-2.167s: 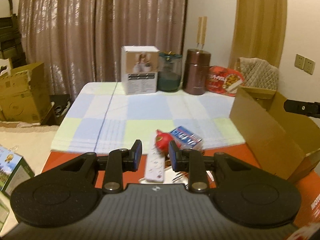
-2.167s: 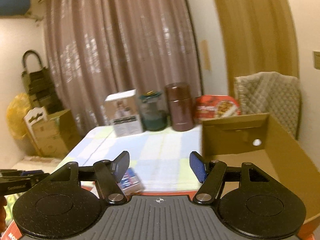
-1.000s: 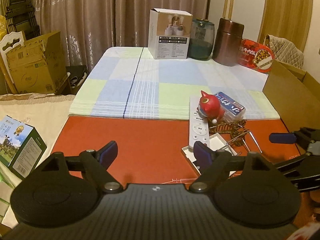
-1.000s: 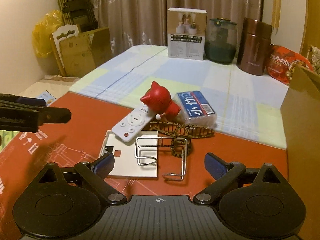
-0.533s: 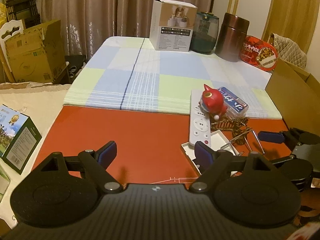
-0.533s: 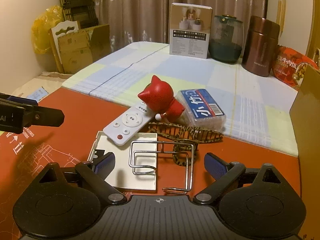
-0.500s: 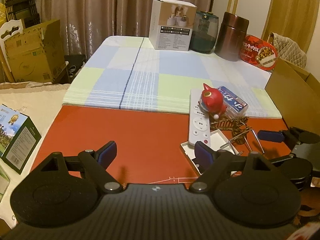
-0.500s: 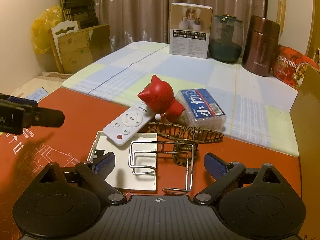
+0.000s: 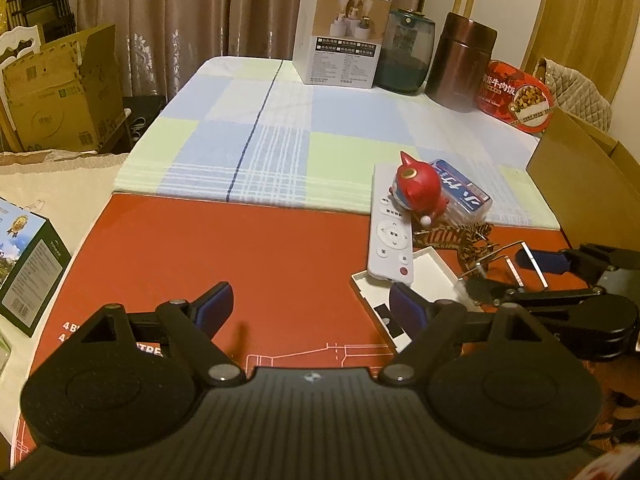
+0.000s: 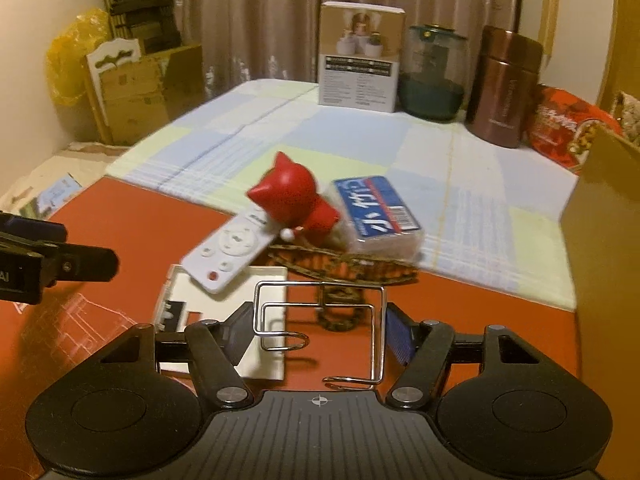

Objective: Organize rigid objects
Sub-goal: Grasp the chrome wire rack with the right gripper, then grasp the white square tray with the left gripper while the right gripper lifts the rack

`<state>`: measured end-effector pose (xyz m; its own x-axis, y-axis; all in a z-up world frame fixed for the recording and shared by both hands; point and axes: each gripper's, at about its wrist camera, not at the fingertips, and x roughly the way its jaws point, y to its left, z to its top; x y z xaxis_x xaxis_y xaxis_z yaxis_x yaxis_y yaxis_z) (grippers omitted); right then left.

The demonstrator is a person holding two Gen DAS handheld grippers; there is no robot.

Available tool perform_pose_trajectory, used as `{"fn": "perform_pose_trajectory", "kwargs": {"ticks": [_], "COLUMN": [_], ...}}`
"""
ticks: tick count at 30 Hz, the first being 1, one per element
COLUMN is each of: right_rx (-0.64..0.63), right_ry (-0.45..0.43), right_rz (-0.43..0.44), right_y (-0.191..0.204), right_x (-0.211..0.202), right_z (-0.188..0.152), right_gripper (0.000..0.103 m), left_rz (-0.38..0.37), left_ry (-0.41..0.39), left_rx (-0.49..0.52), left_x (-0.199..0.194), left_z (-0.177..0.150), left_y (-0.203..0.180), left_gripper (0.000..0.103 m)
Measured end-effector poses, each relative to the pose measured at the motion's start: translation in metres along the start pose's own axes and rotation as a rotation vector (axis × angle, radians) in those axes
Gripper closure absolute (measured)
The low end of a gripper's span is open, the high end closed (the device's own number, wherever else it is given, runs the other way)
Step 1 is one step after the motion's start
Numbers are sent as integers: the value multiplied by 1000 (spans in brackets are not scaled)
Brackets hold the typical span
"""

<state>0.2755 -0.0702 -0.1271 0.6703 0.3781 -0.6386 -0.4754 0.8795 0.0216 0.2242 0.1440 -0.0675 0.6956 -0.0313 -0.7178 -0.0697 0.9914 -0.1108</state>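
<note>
Right wrist: wire rack (image 10: 320,328) hooks toward camera

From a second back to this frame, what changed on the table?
The right gripper has come forward around the wire rack, and its jaws are closing on it. The left gripper stays open and empty. The remote, red figurine and white tray have not moved.

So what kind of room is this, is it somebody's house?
Probably a room in a home. Long curtains hang behind a table with a checked cloth, household things like a remote lie about, and used cardboard boxes are stacked by the wall.
</note>
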Motion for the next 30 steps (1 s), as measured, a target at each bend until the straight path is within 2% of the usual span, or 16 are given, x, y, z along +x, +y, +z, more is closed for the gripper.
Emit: {"fn": "perform_pose_trajectory", "kwargs": {"ticks": [3,6,8,10,11,14,19,24,30], "right_rx": [-55,-53,-43,-4,6,7,78,124,143], "right_ry": [29,39,51,70,74,60,40,22,14], "right_rz": [-58,-45,25,130,148,94,19,9,13], "right_y": [-1,-3,-3,-3,-2,-7,-34,-48,-58], "right_x": [2,2,0,-4,-6,-15,-29,-38,-43], "right_z": [-4,-9,-9,-11,-11,-9,-1,3,2], "right_gripper": [39,39,39,39,39,39,39,39,39], "left_rz": [-4,-3,-2,-5,-8,-32,-70,-96,-62], "left_ry": [8,11,12,15,17,22,26,50,58], "left_rx": [4,7,7,6,4,12,89,64,115], "left_x": [2,4,4,5,6,9,18,31,46], "left_z": [-1,-1,-1,-1,-2,-3,-6,-8,-14], "left_y": [-2,-3,-3,-4,-5,-12,-33,-44,-59], "left_gripper": [21,21,21,21,21,20,18,16,14]}}
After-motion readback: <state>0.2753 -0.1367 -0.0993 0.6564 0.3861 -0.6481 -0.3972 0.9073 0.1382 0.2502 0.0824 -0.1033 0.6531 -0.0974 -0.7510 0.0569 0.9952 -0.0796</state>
